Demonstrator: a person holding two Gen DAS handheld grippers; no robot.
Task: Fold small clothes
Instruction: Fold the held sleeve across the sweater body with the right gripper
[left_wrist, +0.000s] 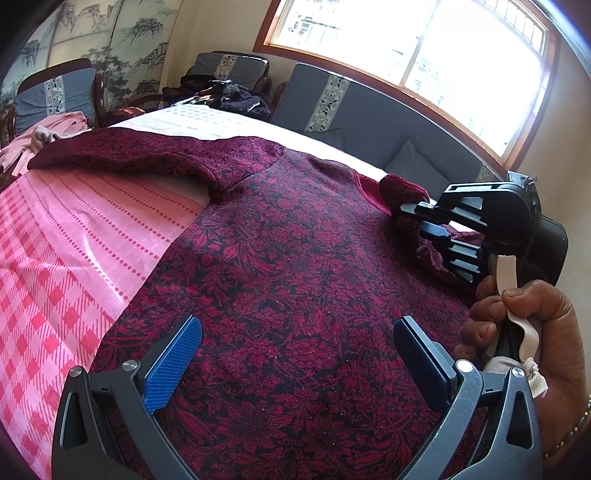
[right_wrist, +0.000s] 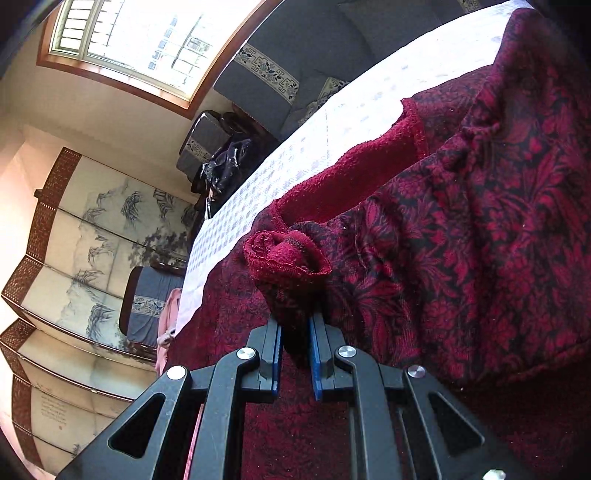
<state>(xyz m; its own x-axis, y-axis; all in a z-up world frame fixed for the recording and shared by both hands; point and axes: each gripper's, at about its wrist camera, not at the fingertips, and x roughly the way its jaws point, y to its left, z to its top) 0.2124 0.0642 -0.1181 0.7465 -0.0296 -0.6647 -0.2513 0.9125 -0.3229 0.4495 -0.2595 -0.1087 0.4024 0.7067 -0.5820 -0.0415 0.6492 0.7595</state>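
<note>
A dark red sweater (left_wrist: 295, 251) with a black flower pattern lies spread on the table, one sleeve (left_wrist: 122, 155) stretched out to the far left. My left gripper (left_wrist: 297, 354) hovers open over the sweater's body, nothing between its blue pads. At the right, my right gripper (left_wrist: 424, 218) is shut on the other sleeve's cuff and carries it over the sweater's body. In the right wrist view the red cuff (right_wrist: 288, 258) bunches out beyond the jaws of the right gripper (right_wrist: 295, 354), and the sleeve (right_wrist: 443, 206) trails behind it. A hand (left_wrist: 524, 332) grips the right gripper's handle.
A pink checked tablecloth (left_wrist: 66, 258) covers the table on the left. Pink clothes (left_wrist: 44, 136) lie at the far left edge. Grey cushioned chairs (left_wrist: 369, 118) and a dark heap (left_wrist: 229, 96) stand beyond the table, below a bright window (left_wrist: 424, 55).
</note>
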